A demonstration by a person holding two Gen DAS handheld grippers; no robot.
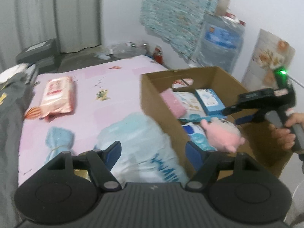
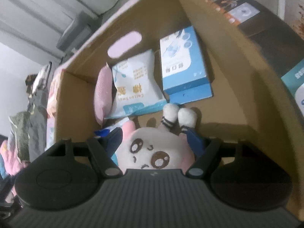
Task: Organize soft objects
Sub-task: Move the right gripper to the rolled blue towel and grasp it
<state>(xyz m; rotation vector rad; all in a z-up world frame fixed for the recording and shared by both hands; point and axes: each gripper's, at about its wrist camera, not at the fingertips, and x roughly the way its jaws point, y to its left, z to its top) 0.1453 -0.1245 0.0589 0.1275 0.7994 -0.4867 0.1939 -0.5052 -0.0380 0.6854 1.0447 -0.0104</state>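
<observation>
Nearest the right wrist lens, the pink and white plush toy (image 2: pixel 157 150) is sitting between the two fingers of the right gripper (image 2: pixel 154 138), face toward the camera and white feet pointing away into the cardboard box (image 2: pixel 228 60). The blue pads are flanking its head closely on both sides, so the jaws appear to be closing on the plush at a fairly wide spread; whether they are really squeezing or only cradling it is hard to judge.

The toy is looking light, squashy and non-slippery, so it should be giving under the pads without harm; the round head or body is the safest place to grip, since the thin legs would be flopping free.

Seen from the left wrist, the plush is hanging just over the box's near wall, above a blue and white packet (image 1: pixel 199 136) inside the box. Deeper in the box are lying a cotton swab bag (image 2: pixel 136 83), a pink pad (image 2: pixel 103 95) and a blue carton (image 2: pixel 184 64).

Outside the box, the left gripper (image 1: pixel 153 150) is hovering with jaws wide and empty over a pale blue bag (image 1: pixel 138 140) just beside the box. Farther from the box, a red wipes pack (image 1: pixel 57 96) and a blue cloth bundle (image 1: pixel 58 140) are waiting on the pink sheet (image 1: pixel 117 79).
</observation>
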